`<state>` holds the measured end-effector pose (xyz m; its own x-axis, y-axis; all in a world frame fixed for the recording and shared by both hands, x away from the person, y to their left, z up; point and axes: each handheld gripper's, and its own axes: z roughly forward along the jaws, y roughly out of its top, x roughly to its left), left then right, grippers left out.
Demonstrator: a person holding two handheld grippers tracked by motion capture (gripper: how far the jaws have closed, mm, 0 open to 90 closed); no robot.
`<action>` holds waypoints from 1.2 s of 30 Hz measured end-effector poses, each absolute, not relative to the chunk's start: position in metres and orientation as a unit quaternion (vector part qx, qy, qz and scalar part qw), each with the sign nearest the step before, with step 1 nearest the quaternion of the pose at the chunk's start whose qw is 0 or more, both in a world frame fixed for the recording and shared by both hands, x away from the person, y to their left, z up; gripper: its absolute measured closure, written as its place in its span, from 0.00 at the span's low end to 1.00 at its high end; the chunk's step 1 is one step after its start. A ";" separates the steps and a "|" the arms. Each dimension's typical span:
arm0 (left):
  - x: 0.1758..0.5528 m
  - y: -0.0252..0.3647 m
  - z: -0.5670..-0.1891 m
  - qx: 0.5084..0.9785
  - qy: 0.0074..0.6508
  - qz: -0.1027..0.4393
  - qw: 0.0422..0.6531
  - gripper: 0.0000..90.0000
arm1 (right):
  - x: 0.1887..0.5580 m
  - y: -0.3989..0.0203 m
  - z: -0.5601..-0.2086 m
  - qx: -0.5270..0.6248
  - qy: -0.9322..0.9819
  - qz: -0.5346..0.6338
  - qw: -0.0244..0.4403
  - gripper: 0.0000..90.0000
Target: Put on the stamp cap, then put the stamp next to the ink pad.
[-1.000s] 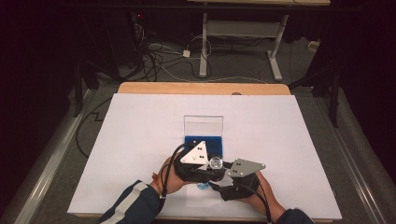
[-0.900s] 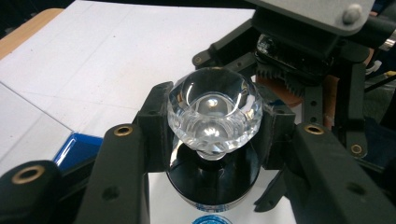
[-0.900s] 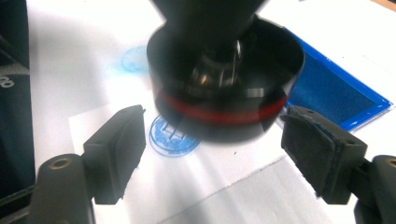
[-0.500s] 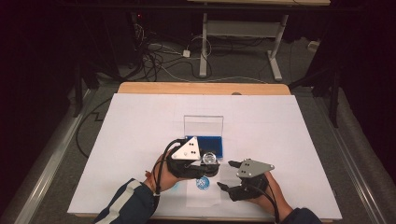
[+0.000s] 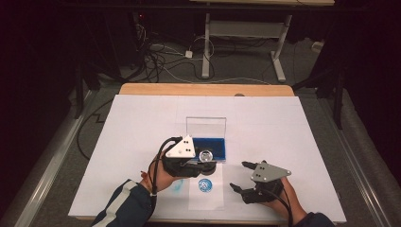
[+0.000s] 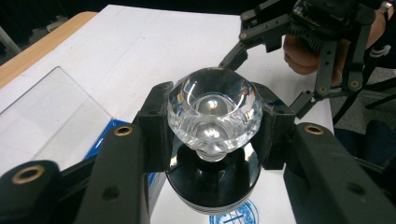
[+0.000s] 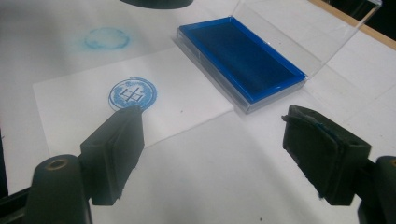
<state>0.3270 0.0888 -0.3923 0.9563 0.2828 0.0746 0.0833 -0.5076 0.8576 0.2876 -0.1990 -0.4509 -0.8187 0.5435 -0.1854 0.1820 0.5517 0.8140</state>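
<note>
Stamp (image 6: pixel 214 116) with faceted clear knob and round black base sits clamped between the left gripper's (image 5: pixel 206 158) jaws at frame centre, above a paper slip (image 7: pixel 93 109) bearing a circular blue print (image 7: pixel 132 94). Ink pad case (image 7: pixel 243 63), lid raised, holds a flat blue pad. Right gripper (image 5: pixel 243 178), lower right, has just been opening; jaws stand wide, nothing between them.

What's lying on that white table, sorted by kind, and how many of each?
Stamp with clear knob: 1
Blue ink pad in open case: 1
Paper slip with stamped blue mark: 1
Handheld grippers, left and right: 2
Total: 5
</note>
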 end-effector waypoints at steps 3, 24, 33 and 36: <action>0.328 0.091 -0.392 0.862 0.108 0.104 0.485 0.60 | 0.286 -0.205 -0.449 0.216 0.851 0.427 0.216 0.23; 0.338 0.112 -0.389 0.857 0.132 0.118 0.485 0.60 | 0.282 -0.247 -0.444 0.253 0.830 0.433 0.243 0.23; 0.342 0.122 -0.391 0.857 0.143 0.127 0.478 0.60 | 0.281 -0.260 -0.441 0.266 0.822 0.436 0.251 0.23; 0.345 0.127 -0.390 0.855 0.149 0.131 0.478 0.60 | 0.281 -0.263 -0.442 0.268 0.822 0.434 0.252 0.23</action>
<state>0.3447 0.1272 -0.3903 0.9211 0.3807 0.0813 0.1301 -0.4979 0.8574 0.2812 -0.2635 -0.4415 -0.7288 0.6601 -0.1818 0.2222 0.4792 0.8491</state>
